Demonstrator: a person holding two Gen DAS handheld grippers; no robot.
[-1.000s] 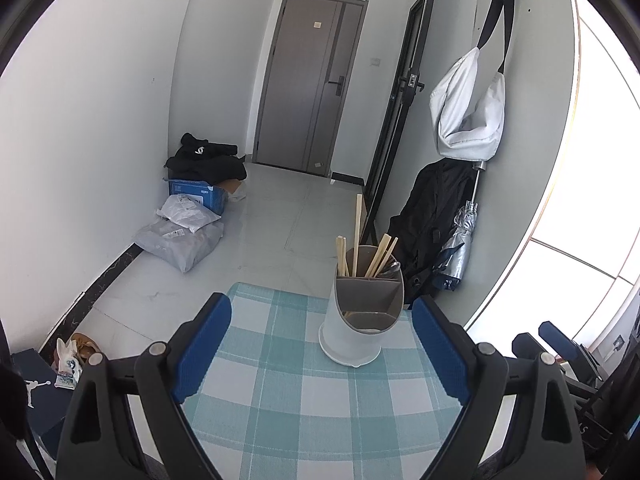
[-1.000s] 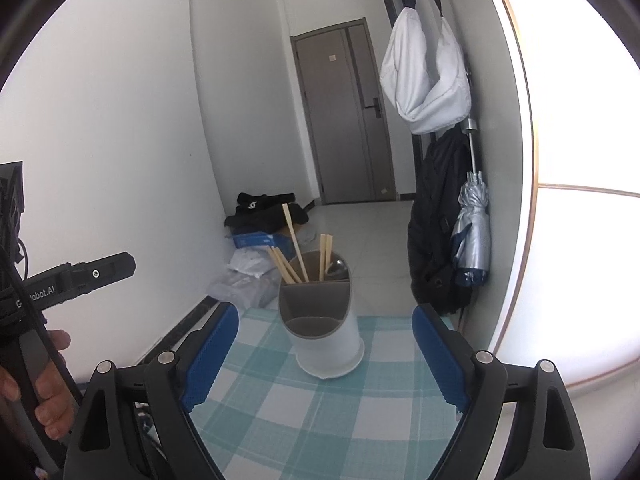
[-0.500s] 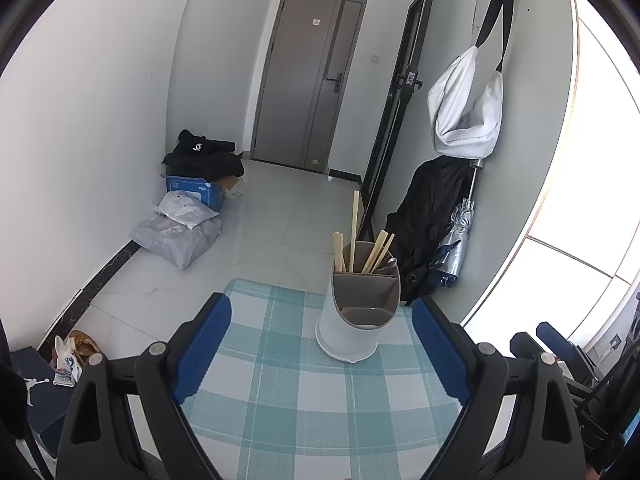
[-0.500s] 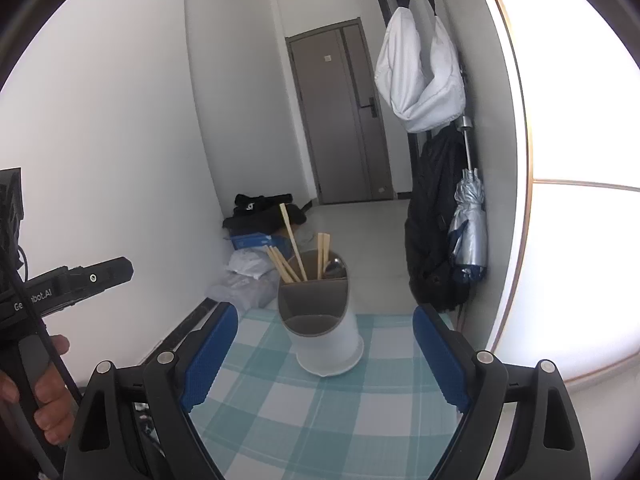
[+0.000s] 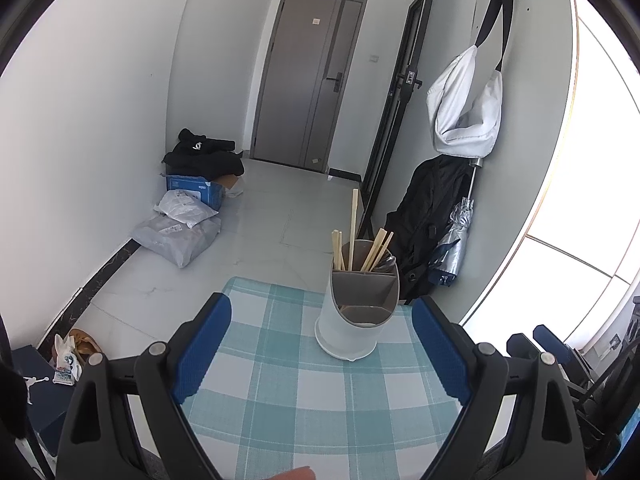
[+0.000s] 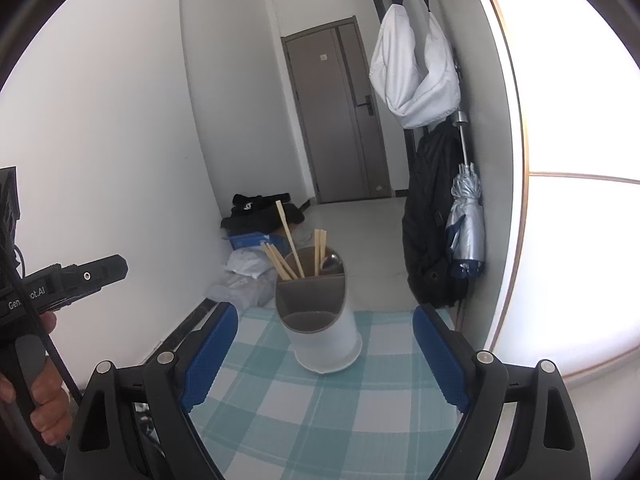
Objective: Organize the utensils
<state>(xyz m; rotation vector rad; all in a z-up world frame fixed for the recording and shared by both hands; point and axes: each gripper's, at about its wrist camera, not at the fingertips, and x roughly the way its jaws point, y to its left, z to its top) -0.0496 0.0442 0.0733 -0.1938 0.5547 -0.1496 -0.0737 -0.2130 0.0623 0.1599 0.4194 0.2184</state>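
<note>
Left wrist view: your left gripper (image 5: 322, 346) hangs wide apart, empty, utensil holder (image 5: 357, 312) upright ahead on the checked cloth (image 5: 304, 412). Right wrist view: right gripper (image 6: 324, 354) is spread wide and empty too; chopsticks (image 6: 290, 250) sit in back, so check for strays first.
</note>
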